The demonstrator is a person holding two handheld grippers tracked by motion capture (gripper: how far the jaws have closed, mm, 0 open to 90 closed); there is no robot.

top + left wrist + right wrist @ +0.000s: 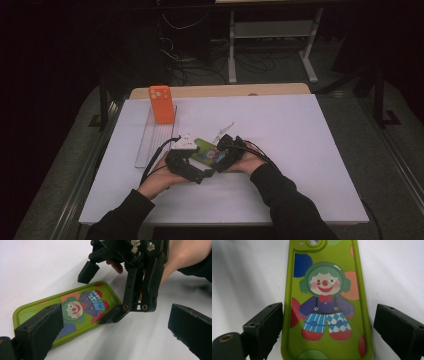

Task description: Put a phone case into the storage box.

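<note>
The right gripper (pixel 325 327) straddles the near end of a green phone case (pixel 325 302) printed with a clown, its jaws apart on either side of the case's long edges and not yet pressing on it, a little white table showing between each pad and the rim. The case lies flat on the table (pixel 300 150), printed side up, with its camera cut-out at the far end from this gripper. In the left gripper view the right gripper (pixel 100 296) comes in from above, one fingertip beside the case's far edge and the other at its near edge, the person's hand behind it. The left gripper (pixel 113 335) waits just beside the case with its jaws wide apart and nothing between them, one pad over the case's corner. From the high view the two grippers meet near the middle of the table, the left gripper (pixel 187 162) and right gripper (pixel 227 150) flanking the green case (pixel 207 152). Farther off, beyond the left gripper, an orange phone case (pixel 161 104) stands upright at the far end of a clear tray (pixel 150 145). Judged from this, the orange case looks already placed, while the green one is only being lined up for a grasp; closing, lifting and carrying it remain to be done.
</note>
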